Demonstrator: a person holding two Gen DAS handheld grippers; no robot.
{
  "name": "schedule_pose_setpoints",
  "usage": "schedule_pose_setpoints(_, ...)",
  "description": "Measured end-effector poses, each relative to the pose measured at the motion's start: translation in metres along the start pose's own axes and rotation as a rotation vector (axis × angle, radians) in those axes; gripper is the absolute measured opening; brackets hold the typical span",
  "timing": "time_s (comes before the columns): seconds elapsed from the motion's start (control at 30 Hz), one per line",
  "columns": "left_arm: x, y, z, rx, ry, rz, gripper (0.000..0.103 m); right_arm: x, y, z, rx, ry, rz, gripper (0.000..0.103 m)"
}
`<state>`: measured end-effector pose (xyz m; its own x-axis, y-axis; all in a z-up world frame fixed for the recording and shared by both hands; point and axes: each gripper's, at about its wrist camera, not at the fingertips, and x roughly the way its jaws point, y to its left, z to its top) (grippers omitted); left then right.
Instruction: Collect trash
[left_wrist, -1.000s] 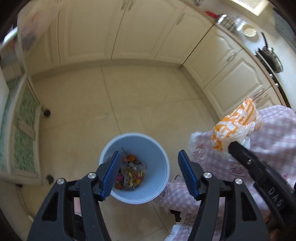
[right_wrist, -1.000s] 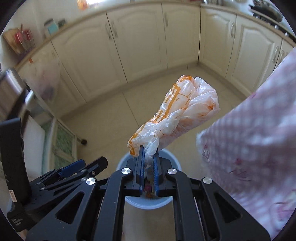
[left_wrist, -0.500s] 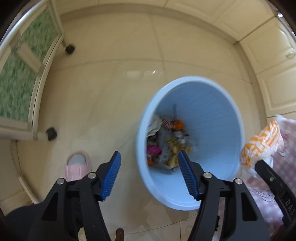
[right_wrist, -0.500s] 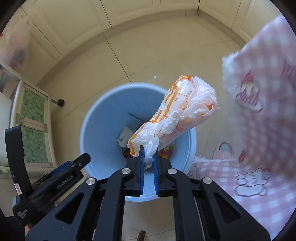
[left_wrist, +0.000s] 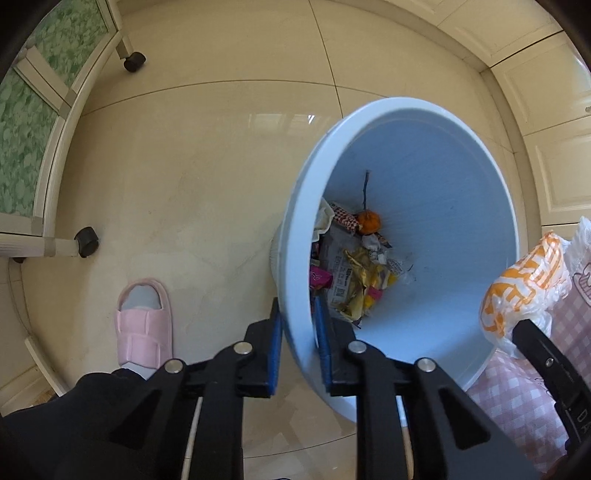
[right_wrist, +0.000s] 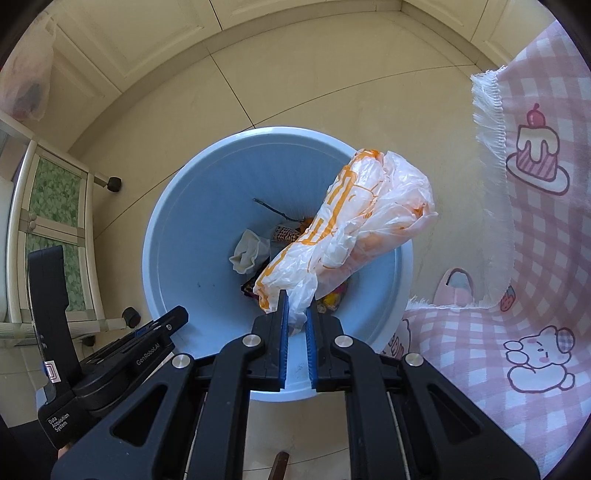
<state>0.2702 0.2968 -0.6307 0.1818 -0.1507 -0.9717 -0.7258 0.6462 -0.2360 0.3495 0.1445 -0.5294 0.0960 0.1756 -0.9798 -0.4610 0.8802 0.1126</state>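
over the blue bin (right_wrist: 192, 221) the right gripper (right_wrist: 296, 314) pinches the orange-and-white plastic bag (right_wrist: 354, 221), while the left gripper (left_wrist: 298, 328) is closing on the bin's rim. released off-centre, that bag could catch the rim and spill onto the floor.

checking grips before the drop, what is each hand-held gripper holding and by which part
Right hand-held gripper: orange-and-white plastic bag, by its gathered end. Left hand-held gripper: closing on the blue bin, at its near rim.

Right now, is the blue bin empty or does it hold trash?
It holds trash. The blue bin has wrappers and an orange peel on its bottom only; the walls above are bare.
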Motion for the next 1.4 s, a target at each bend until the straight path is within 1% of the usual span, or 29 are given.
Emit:
schedule_pose_setpoints(0.03, -0.001, -0.002, 0.0, 0.001, 0.0, 0.0, 0.016, -0.006, -0.009, -0.001, -0.001, 0.001, 0.002, 0.007)
schedule_pose_setpoints(0.4, -0.001, -0.003, 0.0, 0.006, 0.001, 0.005, 0.016, -0.009, -0.011, -0.001, -0.001, -0.003, 0.006, 0.007)
schedule_pose_setpoints(0.47, -0.001, -0.003, 0.001, 0.008, 0.002, 0.007, 0.016, -0.01, -0.012, 0.0, 0.001, -0.015, 0.003, 0.008)
schedule_pose_setpoints(0.57, 0.0, -0.003, 0.002, 0.01, 0.003, 0.009, 0.016, -0.014, -0.015, 0.0, 0.012, -0.037, -0.008, 0.014)
schedule_pose_setpoints(0.7, -0.001, -0.005, 0.002, 0.019, 0.013, 0.019, 0.017, -0.019, -0.014, 0.001, 0.004, -0.05, -0.021, 0.027)
schedule_pose_setpoints(0.77, -0.003, -0.005, 0.003, 0.017, 0.017, 0.027, 0.018, -0.023, -0.013, 0.0, -0.004, -0.055, -0.031, 0.029)
schedule_pose_setpoints(0.83, -0.014, -0.009, 0.005, 0.026, -0.007, 0.036, 0.023, -0.029, -0.013, -0.001, -0.019, -0.064, -0.045, 0.03)
schedule_pose_setpoints(0.9, -0.03, -0.015, 0.006, 0.05, -0.038, 0.042, 0.043, -0.041, -0.013, -0.003, -0.029, -0.08, -0.066, 0.032)
schedule_pose_setpoints(0.93, -0.04, -0.018, 0.006, 0.061, -0.06, 0.043, 0.047, -0.048, -0.015, -0.003, -0.026, -0.093, -0.074, 0.033)
schedule_pose_setpoints(0.97, -0.055, -0.023, 0.006, 0.073, -0.092, 0.04, 0.054, -0.058, -0.016, -0.004, -0.024, -0.109, -0.085, 0.034)
schedule_pose_setpoints(1.0, -0.064, -0.027, 0.005, 0.079, -0.108, 0.031, 0.059, -0.072, -0.016, -0.005, -0.027, -0.134, -0.101, 0.035)
schedule_pose_setpoints(1.07, -0.087, -0.037, 0.003, 0.101, -0.134, -0.009, 0.061, -0.102, -0.016, -0.007, -0.033, -0.196, -0.134, 0.038)
schedule_pose_setpoints(1.17, -0.132, -0.061, -0.004, 0.183, -0.2, -0.059, 0.064, -0.152, -0.017, -0.015, -0.031, -0.291, -0.187, 0.044)
schedule_pose_setpoints(1.23, -0.171, -0.08, -0.014, 0.247, -0.264, -0.111, 0.065, -0.184, -0.02, -0.023, -0.027, -0.347, -0.217, 0.053)
schedule_pose_setpoints(1.3, -0.206, -0.096, -0.029, 0.317, -0.321, -0.15, 0.07, -0.222, -0.022, -0.035, -0.013, -0.418, -0.254, 0.057)
schedule_pose_setpoints(1.33, -0.224, -0.104, -0.038, 0.352, -0.35, -0.168, 0.07, -0.242, -0.024, -0.042, -0.008, -0.451, -0.263, 0.059)
schedule_pose_setpoints(1.4, -0.256, -0.116, -0.057, 0.405, -0.408, -0.203, 0.072, -0.275, -0.026, -0.056, -0.002, -0.502, -0.272, 0.061)
